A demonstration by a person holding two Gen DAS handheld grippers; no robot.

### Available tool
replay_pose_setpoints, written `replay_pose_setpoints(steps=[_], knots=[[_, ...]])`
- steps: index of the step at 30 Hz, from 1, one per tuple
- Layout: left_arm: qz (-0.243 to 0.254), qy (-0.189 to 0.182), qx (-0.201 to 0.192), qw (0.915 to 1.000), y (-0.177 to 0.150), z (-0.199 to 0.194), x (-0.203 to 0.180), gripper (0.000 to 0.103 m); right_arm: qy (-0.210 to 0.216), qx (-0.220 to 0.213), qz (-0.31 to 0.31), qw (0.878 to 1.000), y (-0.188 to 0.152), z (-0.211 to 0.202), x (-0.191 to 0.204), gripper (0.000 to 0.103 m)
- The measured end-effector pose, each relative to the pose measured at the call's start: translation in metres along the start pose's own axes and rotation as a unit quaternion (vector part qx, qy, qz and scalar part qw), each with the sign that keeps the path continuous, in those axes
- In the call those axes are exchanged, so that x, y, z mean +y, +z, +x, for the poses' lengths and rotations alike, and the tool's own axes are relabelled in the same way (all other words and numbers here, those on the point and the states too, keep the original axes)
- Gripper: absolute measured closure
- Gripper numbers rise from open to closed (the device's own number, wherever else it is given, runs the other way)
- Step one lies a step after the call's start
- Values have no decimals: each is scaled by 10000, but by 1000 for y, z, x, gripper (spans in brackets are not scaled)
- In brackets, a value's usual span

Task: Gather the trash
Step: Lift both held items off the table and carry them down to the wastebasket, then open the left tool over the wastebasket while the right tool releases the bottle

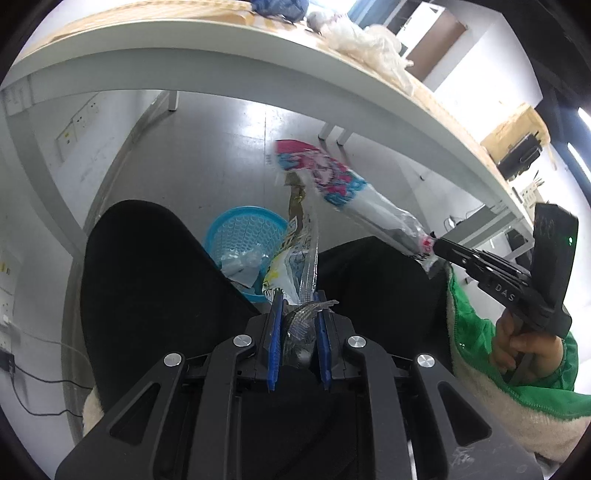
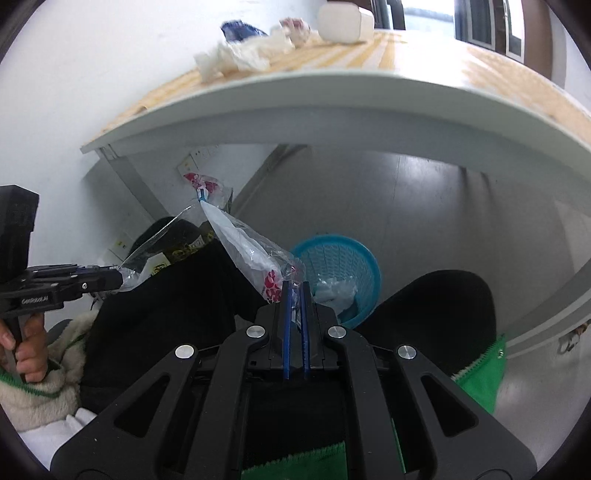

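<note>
My left gripper [image 1: 298, 295] is shut on a clear and yellow snack wrapper [image 1: 295, 251] that stands up over a blue mesh basket [image 1: 236, 229] on the floor. It also shows in the right wrist view [image 2: 120, 281], with the clear wrapper [image 2: 155, 243] in it. My right gripper [image 2: 295, 286] is shut on a white, pink and blue wrapper [image 2: 243, 247], held above the blue basket [image 2: 347, 258]. In the left wrist view the right gripper [image 1: 437, 245] holds that pink and blue wrapper [image 1: 332, 177] out over the basket. Crumpled clear plastic [image 1: 242, 264] lies in the basket.
A wooden table with a white edge [image 1: 258, 62] spans above, with crumpled tissue [image 1: 365, 40] and a blue bag [image 1: 280, 7] on it. It also shows in the right wrist view [image 2: 332, 96], with tissue [image 2: 243, 55] on top. The person's black-trousered knees [image 1: 147, 280] flank the basket. Wall sockets [image 1: 74, 129] are at the left.
</note>
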State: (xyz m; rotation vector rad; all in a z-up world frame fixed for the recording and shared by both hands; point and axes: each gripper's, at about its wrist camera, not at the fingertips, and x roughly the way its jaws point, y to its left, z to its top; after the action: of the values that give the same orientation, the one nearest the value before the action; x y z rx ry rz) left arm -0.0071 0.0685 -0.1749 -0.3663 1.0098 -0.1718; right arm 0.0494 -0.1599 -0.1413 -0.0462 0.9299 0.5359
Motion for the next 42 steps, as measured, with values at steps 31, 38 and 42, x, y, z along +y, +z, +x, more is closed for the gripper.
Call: replay_pose_setpoints(steps=[31, 38, 42], knots=[[-648, 792, 1280, 9865, 46, 166, 26, 87, -661, 1391, 840, 9845, 15, 187, -45, 99], [-690, 902, 1501, 9821, 59, 195, 32, 87, -678, 1641, 1106, 9779, 15, 220, -55, 99], [-711, 947, 1640, 9793, 64, 216, 33, 87, -737, 1848, 1334, 9709, 12, 240, -63, 99]])
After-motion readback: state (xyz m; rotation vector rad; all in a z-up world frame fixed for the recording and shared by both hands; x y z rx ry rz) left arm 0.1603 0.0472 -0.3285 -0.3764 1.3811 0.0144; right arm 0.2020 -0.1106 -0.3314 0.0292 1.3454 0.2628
